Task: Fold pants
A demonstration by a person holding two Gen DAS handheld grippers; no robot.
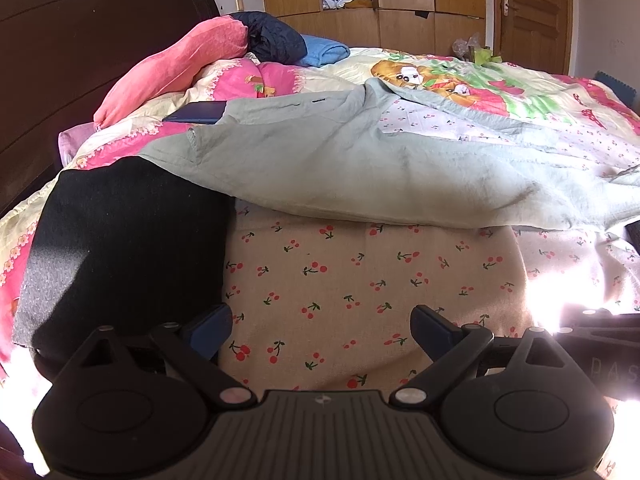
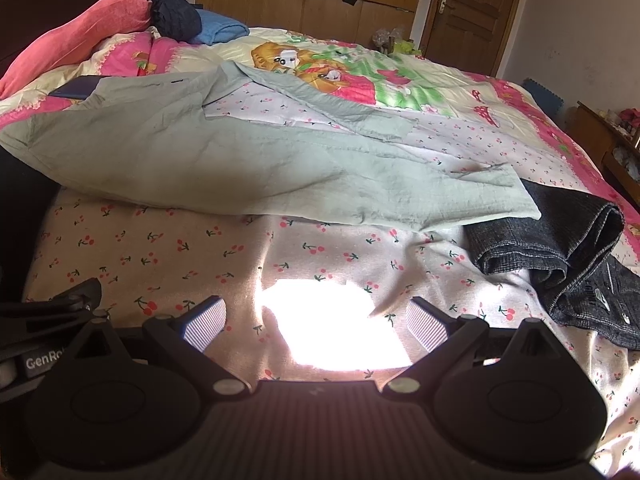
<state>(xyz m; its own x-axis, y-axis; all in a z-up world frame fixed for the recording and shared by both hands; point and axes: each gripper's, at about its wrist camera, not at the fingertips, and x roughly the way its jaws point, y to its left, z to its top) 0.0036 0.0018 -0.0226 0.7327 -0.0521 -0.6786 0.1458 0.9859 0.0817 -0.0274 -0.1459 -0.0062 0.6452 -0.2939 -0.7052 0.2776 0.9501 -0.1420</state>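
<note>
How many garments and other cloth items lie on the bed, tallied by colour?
Pale green linen pants: 1
Dark grey folded garment: 1
Black fabric item: 1
Pink plush pillow: 1
Navy quilted jacket: 1
Blue folded towel: 1
Total: 6

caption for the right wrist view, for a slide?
Right gripper with jaws open above the cherry-print sheet, pale green pants spread ahead, dark folded garment to their right.

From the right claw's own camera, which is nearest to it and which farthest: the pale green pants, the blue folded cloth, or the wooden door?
1. Pale green pants, spread across the bed just ahead of the right claw.
2. Blue folded cloth, far left, by the pillows.
3. Wooden door, far right, beyond the bed.
</note>
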